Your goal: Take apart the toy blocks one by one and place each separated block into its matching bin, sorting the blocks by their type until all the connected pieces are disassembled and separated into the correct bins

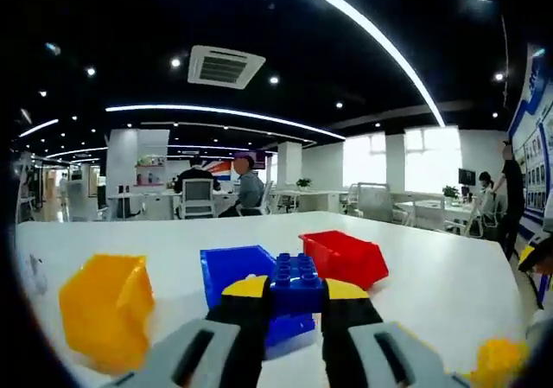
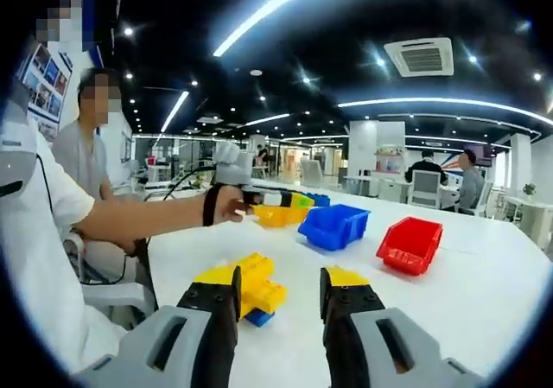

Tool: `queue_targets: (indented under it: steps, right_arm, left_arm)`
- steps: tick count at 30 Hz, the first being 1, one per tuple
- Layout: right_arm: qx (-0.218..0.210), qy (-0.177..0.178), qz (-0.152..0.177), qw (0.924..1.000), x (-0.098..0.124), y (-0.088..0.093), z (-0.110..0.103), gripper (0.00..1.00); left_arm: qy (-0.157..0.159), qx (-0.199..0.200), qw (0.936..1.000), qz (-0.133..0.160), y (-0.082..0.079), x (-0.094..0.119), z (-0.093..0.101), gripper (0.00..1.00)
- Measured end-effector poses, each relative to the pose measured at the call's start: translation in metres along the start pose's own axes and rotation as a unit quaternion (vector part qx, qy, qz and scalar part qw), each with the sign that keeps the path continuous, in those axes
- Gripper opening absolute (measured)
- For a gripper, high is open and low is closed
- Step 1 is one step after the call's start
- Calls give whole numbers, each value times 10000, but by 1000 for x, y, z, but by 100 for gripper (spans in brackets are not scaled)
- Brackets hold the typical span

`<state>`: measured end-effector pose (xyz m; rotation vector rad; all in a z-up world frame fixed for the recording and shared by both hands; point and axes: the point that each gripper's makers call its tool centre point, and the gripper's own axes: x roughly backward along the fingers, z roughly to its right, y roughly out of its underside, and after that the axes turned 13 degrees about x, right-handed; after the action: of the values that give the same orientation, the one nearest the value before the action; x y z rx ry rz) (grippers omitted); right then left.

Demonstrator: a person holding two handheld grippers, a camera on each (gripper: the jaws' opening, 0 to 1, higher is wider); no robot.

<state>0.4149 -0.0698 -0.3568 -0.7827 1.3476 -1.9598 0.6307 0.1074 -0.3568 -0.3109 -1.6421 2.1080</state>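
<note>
Between the jaws of the left hand-held gripper (image 1: 295, 306) sat a blue block (image 1: 296, 284), clamped and held above the blue bin (image 1: 226, 267), not yet dropped in. The right hand-held gripper (image 2: 278, 306) stood open and empty over a cluster of yellow blocks (image 2: 255, 286) still joined on the bench (image 2: 484, 293). The red bin (image 2: 413, 244) and yellow bin (image 1: 105, 308) looked empty, so most sorting seemed left.
</note>
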Motion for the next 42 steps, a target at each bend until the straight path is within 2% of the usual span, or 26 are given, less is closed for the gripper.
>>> queue_targets:
  steps: [9,12,18,21,22,23,24,27,31,36,37,42]
  right_arm:
    - [-38,39,4,10000,0,1,5,37]
    - [-15,21,3,10000,0,0,3,37]
    - [0,29,-69,10000,0,5,4,37]
    - [11,50,-68,10000,1,5,5,36]
    - [21,48,-77,10000,1,6,5,36]
    - [35,46,-99,9999,0,8,5,36]
    - [41,46,-116,9999,-1,9,5,36]
    - [18,35,-146,9999,-1,12,5,36]
    - [5,27,-142,9999,-1,13,4,36]
    - [-13,50,-118,9999,1,13,5,36]
    - [-13,55,-115,9999,1,13,5,36]
    - [-18,85,-99,9999,3,12,5,36]
  left_arm:
    - [-543,71,9985,-95,-6,-36,-30,24]
    - [-534,223,9983,-83,-6,-45,-36,24]
    - [-763,229,9968,-32,-5,-52,-46,25]
    - [-717,229,9971,-69,-2,-53,-43,25]
    - [-719,119,9973,-53,-3,-53,-41,25]
    - [-874,-149,9961,-53,-4,-52,-46,26]
    - [-995,-230,9948,-30,-5,-52,-49,35]
    - [-781,149,9968,-117,-2,-53,-43,60]
    - [-573,51,9983,-46,-8,-40,-32,60]
    - [-194,247,9994,146,-20,-21,-17,60]
    - [-81,305,9991,270,-25,-16,-12,60]
    - [376,256,9986,284,-27,17,9,58]
